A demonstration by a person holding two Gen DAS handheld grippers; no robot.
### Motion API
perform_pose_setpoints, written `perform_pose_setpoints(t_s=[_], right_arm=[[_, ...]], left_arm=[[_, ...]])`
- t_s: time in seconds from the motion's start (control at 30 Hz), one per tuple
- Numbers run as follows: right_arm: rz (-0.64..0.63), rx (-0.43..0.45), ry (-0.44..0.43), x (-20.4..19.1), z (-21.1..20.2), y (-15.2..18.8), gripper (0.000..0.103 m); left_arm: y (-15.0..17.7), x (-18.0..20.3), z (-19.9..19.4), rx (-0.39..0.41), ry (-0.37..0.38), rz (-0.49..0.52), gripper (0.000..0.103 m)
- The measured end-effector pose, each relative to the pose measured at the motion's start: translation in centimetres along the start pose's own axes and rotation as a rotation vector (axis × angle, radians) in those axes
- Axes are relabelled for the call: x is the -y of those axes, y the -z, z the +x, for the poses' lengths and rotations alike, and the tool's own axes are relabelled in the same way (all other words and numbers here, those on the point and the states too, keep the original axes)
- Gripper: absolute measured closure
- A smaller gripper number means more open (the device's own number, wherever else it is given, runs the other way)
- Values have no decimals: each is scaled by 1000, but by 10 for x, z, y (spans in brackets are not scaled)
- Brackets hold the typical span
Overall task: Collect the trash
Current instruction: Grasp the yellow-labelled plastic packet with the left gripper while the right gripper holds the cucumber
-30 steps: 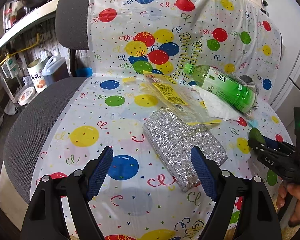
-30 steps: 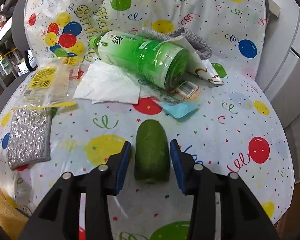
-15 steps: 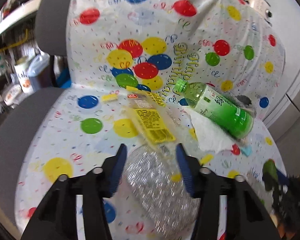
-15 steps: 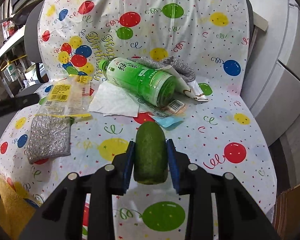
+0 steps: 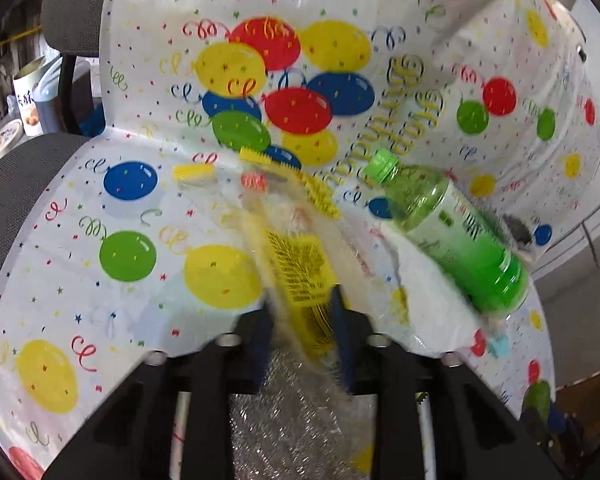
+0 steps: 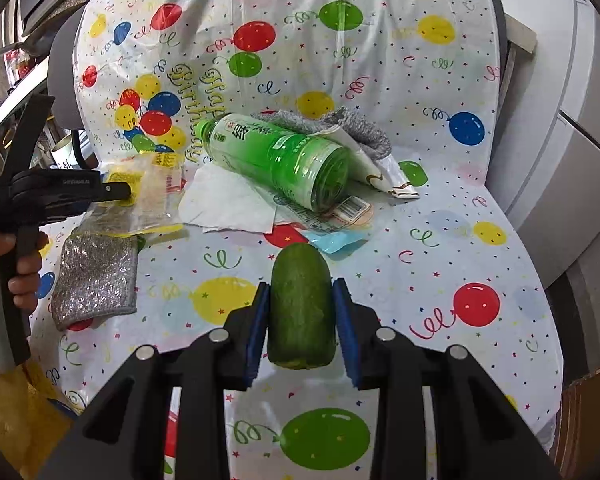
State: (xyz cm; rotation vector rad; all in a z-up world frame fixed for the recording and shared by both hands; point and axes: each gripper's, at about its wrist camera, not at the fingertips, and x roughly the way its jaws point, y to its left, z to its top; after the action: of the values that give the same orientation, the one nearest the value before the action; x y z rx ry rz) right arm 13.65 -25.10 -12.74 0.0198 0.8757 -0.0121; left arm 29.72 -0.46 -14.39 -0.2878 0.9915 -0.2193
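motion-blurred yellow wrapper [image 5: 296, 264]; grey cloth [image 6: 360, 128] half hidden behind bottle [image 6: 276, 160]

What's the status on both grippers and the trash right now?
Left gripper shut on clear wrapper. Right gripper shut on cucumber piece. Green bottle, tissue on the seat. Nothing blocking.

From my right claw [image 6: 302, 322], I saw the bottle [image 6: 278, 160] lying on the tissue [image 6: 228, 204] at the back of the chair seat [image 6: 440, 264]. The wrapper [image 6: 152, 196] lay left of the tissue. The scouring pad [image 6: 96, 276] lay in front of the wrapper.
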Motion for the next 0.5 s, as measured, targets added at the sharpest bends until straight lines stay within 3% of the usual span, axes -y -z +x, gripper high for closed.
perform_pose_setpoints(t_s=[0.1,0.33,0.5], right_arm=[[11,21,4,3,-9,0,71],[42,81,6,13,-39,1,71],[68,99,10,25,-63,11,71]], left_arm=[[-7,5,-20,65,36,-2,101],[20,35,-94,212,133,103,102],[58,64,-120,222,181,182,101]])
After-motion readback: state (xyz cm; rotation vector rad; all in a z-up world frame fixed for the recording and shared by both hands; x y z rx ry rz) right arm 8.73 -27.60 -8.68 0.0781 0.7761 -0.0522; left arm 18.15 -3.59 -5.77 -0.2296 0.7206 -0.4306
